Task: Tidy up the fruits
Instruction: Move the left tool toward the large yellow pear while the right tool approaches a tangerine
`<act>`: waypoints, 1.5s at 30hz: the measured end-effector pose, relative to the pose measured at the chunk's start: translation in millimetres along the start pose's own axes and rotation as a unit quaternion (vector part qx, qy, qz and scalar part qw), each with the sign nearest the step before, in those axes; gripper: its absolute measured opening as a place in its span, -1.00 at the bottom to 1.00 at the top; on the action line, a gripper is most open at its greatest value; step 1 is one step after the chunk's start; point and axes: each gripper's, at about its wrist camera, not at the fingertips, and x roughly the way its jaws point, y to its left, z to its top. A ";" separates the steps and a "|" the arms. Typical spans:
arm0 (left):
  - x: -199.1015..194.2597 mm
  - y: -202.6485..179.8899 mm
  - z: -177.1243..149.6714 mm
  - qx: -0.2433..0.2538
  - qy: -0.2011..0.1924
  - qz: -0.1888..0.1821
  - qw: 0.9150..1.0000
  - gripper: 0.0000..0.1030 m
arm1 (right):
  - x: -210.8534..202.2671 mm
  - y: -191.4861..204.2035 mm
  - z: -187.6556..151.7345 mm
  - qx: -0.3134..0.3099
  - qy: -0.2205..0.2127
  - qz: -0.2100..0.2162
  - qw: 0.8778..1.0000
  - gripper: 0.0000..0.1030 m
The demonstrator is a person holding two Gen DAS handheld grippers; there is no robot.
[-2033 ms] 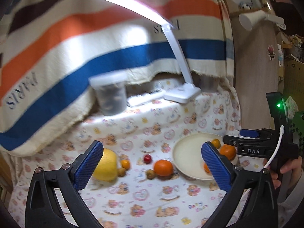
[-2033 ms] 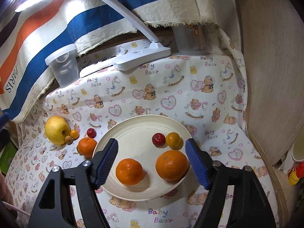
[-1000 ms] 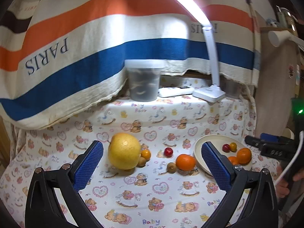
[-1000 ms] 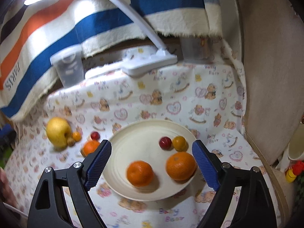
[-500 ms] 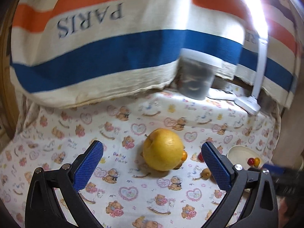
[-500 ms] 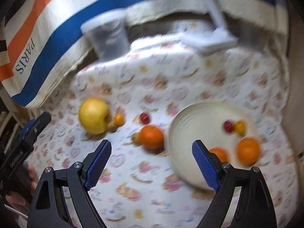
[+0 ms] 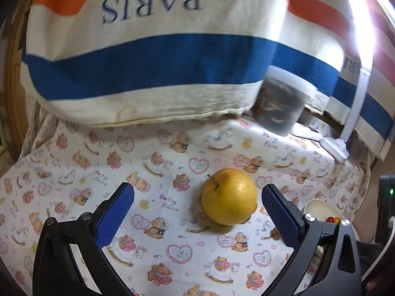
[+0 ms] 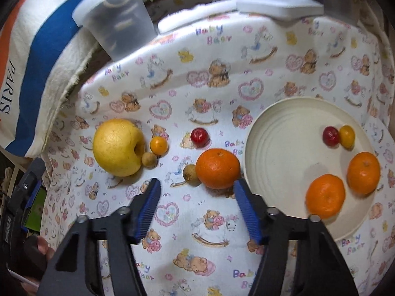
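A big yellow apple (image 7: 229, 196) lies on the bear-print cloth; my left gripper (image 7: 197, 212) is open, with the apple just ahead, nearer its right finger. In the right wrist view the apple (image 8: 117, 146) sits left, with a small orange fruit (image 8: 159, 145) and a brown one (image 8: 148, 159) beside it. An orange (image 8: 218, 168), a red fruit (image 8: 200, 137) and a brown fruit (image 8: 190, 172) lie left of the cream plate (image 8: 276, 148). The plate holds two oranges (image 8: 325, 196), a red fruit (image 8: 330, 135) and a yellow one (image 8: 346, 136). My right gripper (image 8: 197, 202) is open, just short of the loose orange.
A lidded plastic tub (image 8: 116, 17) and a white desk lamp base (image 8: 279, 5) stand at the back. A striped "PARIS" blanket (image 7: 153, 49) hangs behind the table. The plate's edge (image 7: 318, 207) shows at the right of the left wrist view.
My left gripper has swung left and closed in on the yellow apple. My right gripper has moved left off the plate and down toward the loose orange.
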 end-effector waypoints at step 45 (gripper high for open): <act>-25.5 -27.5 3.4 0.057 -0.008 -0.028 0.998 0.99 | 27.9 46.1 -36.0 -0.116 0.009 -0.035 0.993 -0.04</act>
